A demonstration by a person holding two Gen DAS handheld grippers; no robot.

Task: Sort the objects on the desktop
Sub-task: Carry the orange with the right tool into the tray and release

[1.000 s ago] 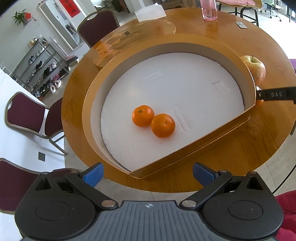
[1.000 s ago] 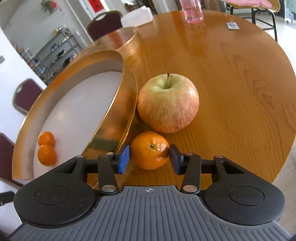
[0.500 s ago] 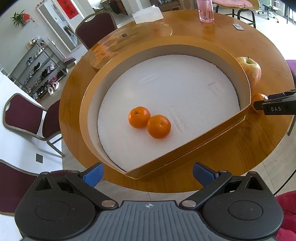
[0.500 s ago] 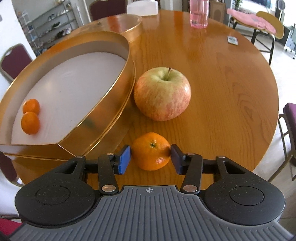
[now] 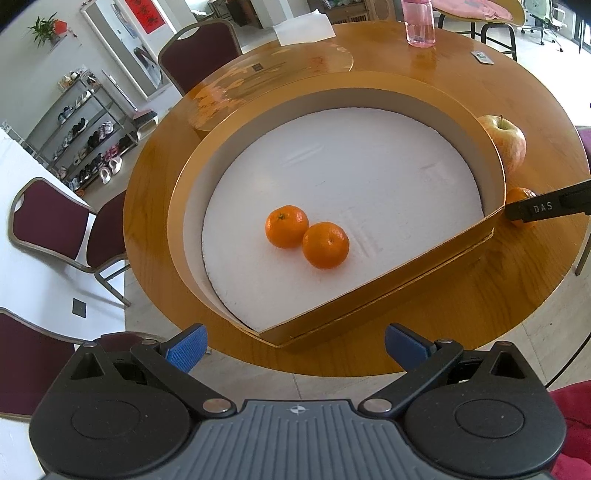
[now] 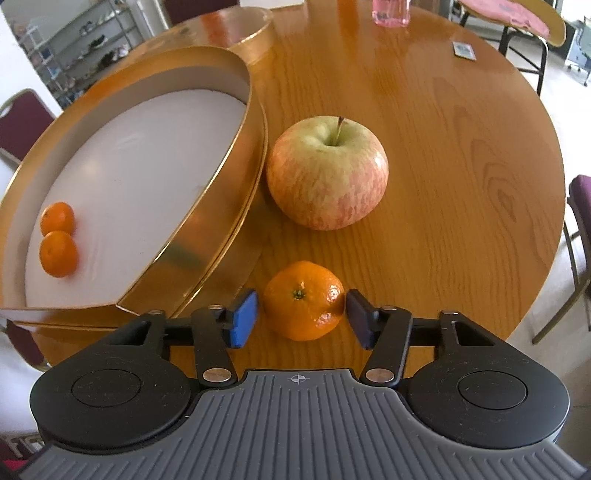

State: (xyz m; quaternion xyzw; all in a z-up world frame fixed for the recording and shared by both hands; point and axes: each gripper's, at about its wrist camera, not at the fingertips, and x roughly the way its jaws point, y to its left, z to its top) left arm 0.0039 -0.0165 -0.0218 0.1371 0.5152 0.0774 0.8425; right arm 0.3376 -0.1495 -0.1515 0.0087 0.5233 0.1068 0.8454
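Right now the small orange mandarin [image 6: 303,301] sits on the wood between the blue pads of the right tool [image 6: 301,314]. The jaws have just been opening. A thin gap shows on the left pad's side and the other pad is at most brushing the skin, so the fruit looks let go rather than gripped. It lies outside the box, just past the corner off the tool's left pad.

Two more small mandarins [image 6: 57,218] already lie side by side, touching, on the white foam floor of the gold-walled half-round box [image 6: 207,221], well to the tool's left. The large red-and-yellow apple [image 6: 327,171] stands upright straight ahead of the tool, just beyond the mandarin and close to the box wall.

By my reading the sort is partly done: two fruits are in, and the mandarin and apple are left.

The left tool [image 5: 295,347] hangs over the near edge with its jaws wide and nothing between them, the box directly ahead of it.

Everything rests on a round, glossy, honey-coloured wooden counter [image 6: 461,147]. At its far side from the right tool are a round gold lid [image 5: 273,77], a pink bottle [image 5: 418,22] and a small card [image 6: 464,50]. Beyond are maroon chairs [image 5: 55,225] and a metal shoe rack [image 5: 85,125] against a pale wall, to the left tool's left.
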